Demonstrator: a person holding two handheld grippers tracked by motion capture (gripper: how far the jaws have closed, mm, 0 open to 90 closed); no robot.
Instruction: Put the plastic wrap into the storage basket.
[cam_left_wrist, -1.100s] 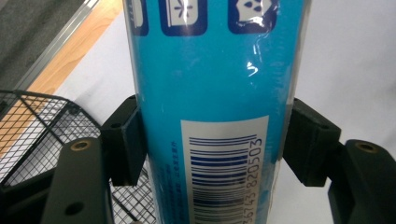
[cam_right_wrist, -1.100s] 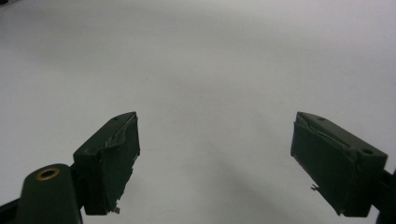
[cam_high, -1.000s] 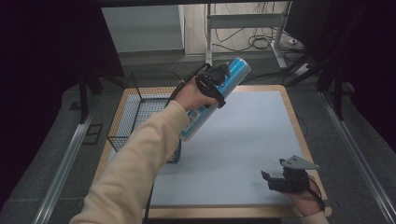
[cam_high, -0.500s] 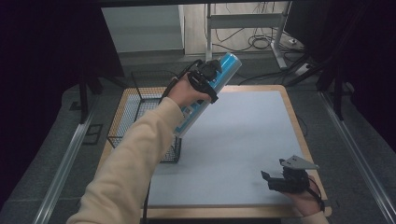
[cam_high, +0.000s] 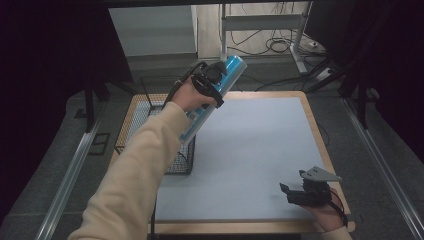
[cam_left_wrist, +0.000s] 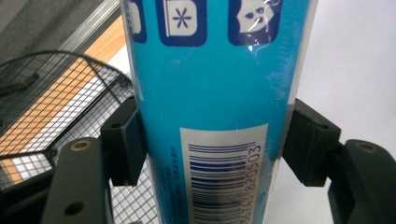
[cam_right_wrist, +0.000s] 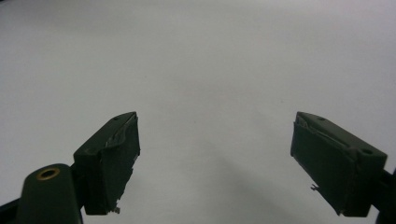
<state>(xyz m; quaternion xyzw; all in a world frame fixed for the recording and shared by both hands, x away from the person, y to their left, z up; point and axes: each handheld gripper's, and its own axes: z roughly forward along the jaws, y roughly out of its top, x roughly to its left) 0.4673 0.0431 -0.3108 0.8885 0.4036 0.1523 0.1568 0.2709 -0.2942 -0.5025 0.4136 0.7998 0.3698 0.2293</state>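
The left hand-held gripper is clamped on a tall blue cylindrical tube with a printed label and barcode, gripped across its body; in the left gripper view both black pads press against the tube's sides, with the barcode panel facing the camera. The tube is held aloft and tilted, its upper end pointing away from the person, its lower end over the near right corner of the black wire-mesh basket that stands below and to the left of this gripper. The pick-up is judged complete; the transfer is partly done. What remains, by this reading, is to bring the tube over the basket opening, lower it in and release. The right hand-held gripper rests idle low over the pale grey worktop, well apart from the tube, its jaws spread wide with nothing between them.
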